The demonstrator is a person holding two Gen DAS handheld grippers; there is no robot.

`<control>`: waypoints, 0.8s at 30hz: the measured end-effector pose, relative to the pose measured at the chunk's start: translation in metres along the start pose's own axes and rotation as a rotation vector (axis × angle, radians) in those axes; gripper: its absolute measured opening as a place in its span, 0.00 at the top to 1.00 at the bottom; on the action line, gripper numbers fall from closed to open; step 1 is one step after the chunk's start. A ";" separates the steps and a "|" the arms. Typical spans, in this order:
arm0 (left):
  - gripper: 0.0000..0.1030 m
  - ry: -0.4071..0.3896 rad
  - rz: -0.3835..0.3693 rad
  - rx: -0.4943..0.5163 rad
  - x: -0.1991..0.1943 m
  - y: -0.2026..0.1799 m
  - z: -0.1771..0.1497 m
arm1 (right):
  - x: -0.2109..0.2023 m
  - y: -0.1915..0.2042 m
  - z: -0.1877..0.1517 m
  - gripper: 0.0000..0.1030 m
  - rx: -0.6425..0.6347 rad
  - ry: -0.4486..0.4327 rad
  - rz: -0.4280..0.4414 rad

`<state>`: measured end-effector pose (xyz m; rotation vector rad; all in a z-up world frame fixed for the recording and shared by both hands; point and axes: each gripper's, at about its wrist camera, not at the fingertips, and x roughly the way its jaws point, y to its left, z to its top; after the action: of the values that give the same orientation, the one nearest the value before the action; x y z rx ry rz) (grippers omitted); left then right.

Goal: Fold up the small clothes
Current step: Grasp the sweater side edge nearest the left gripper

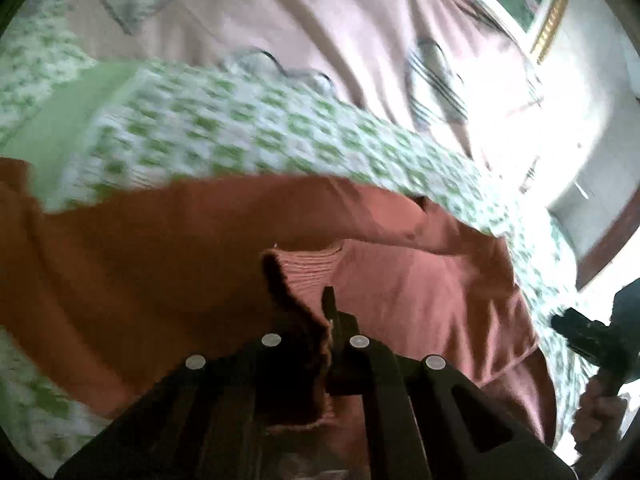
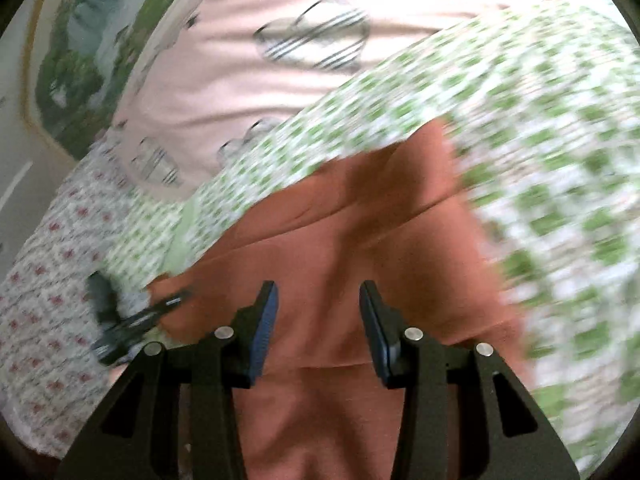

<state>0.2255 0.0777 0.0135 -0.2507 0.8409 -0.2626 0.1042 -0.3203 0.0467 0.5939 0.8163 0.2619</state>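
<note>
A rust-coloured garment [image 1: 400,280] lies spread over a green-and-white patterned cloth [image 1: 240,132]. My left gripper [image 1: 330,300] is shut on a raised, ribbed edge of the garment, which folds up over its left finger. In the right wrist view my right gripper [image 2: 318,296] stands open just above the same rust garment [image 2: 340,240], with its blue pads [image 2: 268,320] apart and gripping nothing. The left gripper [image 2: 160,308] shows blurred at the garment's left edge. The right gripper [image 1: 568,324] and the hand [image 1: 596,412] holding it sit at the right edge of the left wrist view.
A pink sheet with striped heart prints [image 2: 240,80] lies beyond the green-and-white cloth [image 2: 540,140]. White fabric with small red flowers [image 2: 48,300] lies to the left. A gold-trimmed white surface [image 1: 552,12] and a framed landscape picture [image 2: 80,60] border the bed.
</note>
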 end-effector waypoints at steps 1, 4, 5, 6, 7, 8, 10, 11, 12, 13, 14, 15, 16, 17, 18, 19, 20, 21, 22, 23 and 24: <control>0.97 0.027 0.037 0.007 0.005 0.009 -0.001 | -0.003 -0.010 0.005 0.57 0.010 -0.012 -0.038; 0.97 0.065 0.021 -0.047 0.009 0.029 -0.007 | 0.002 -0.034 0.017 0.57 0.044 -0.004 -0.130; 0.97 0.057 0.009 -0.062 0.007 0.032 -0.008 | 0.005 -0.038 0.022 0.53 0.043 0.003 -0.141; 0.97 0.051 0.011 -0.064 0.005 0.032 -0.009 | 0.010 -0.040 0.026 0.49 0.036 0.010 -0.155; 0.97 0.048 0.009 -0.067 0.006 0.029 -0.008 | 0.018 -0.043 0.032 0.43 0.025 0.020 -0.180; 0.97 0.051 0.005 -0.072 0.007 0.029 -0.007 | 0.024 -0.043 0.036 0.42 0.015 0.027 -0.191; 0.97 0.055 0.010 -0.075 0.009 0.028 -0.007 | 0.042 -0.044 0.046 0.42 -0.024 0.051 -0.201; 0.97 0.058 0.015 -0.074 0.010 0.027 -0.007 | 0.052 -0.044 0.051 0.42 -0.041 0.066 -0.217; 0.97 0.061 0.020 -0.076 0.011 0.028 -0.008 | 0.063 -0.043 0.054 0.41 -0.058 0.087 -0.236; 0.97 0.064 0.019 -0.080 0.009 0.029 -0.012 | 0.076 -0.044 0.058 0.41 -0.076 0.120 -0.254; 0.97 0.068 0.017 -0.089 0.009 0.031 -0.013 | 0.087 -0.044 0.060 0.41 -0.088 0.144 -0.264; 0.97 0.073 0.016 -0.093 0.011 0.032 -0.014 | 0.094 -0.045 0.060 0.41 -0.098 0.157 -0.259; 0.97 0.076 0.018 -0.092 0.012 0.032 -0.014 | 0.099 -0.045 0.060 0.51 -0.116 0.163 -0.249; 0.97 0.079 0.019 -0.089 0.013 0.031 -0.014 | 0.103 -0.043 0.061 0.90 -0.139 0.164 -0.246; 0.97 0.082 0.015 -0.082 0.015 0.027 -0.014 | 0.102 -0.044 0.063 0.89 -0.145 0.167 -0.255; 0.97 0.082 0.007 -0.073 0.015 0.023 -0.013 | 0.095 -0.047 0.066 0.90 -0.127 0.146 -0.246; 0.97 0.080 -0.005 -0.063 0.015 0.018 -0.012 | 0.085 -0.049 0.070 0.90 -0.115 0.117 -0.239; 0.97 0.076 -0.016 -0.049 0.016 0.011 -0.012 | 0.078 -0.050 0.074 0.90 -0.113 0.096 -0.247; 0.97 0.073 -0.012 -0.027 0.018 0.003 -0.012 | 0.071 -0.052 0.076 0.90 -0.112 0.077 -0.253; 0.97 0.074 0.001 -0.008 0.021 -0.002 -0.011 | 0.067 -0.056 0.077 0.90 -0.106 0.070 -0.254; 0.97 0.085 0.021 0.010 0.028 -0.007 -0.012 | 0.068 -0.060 0.076 0.90 -0.103 0.077 -0.259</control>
<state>0.2331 0.0608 -0.0111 -0.2220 0.9258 -0.2595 0.2059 -0.3689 0.0113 0.3784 0.9386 0.0891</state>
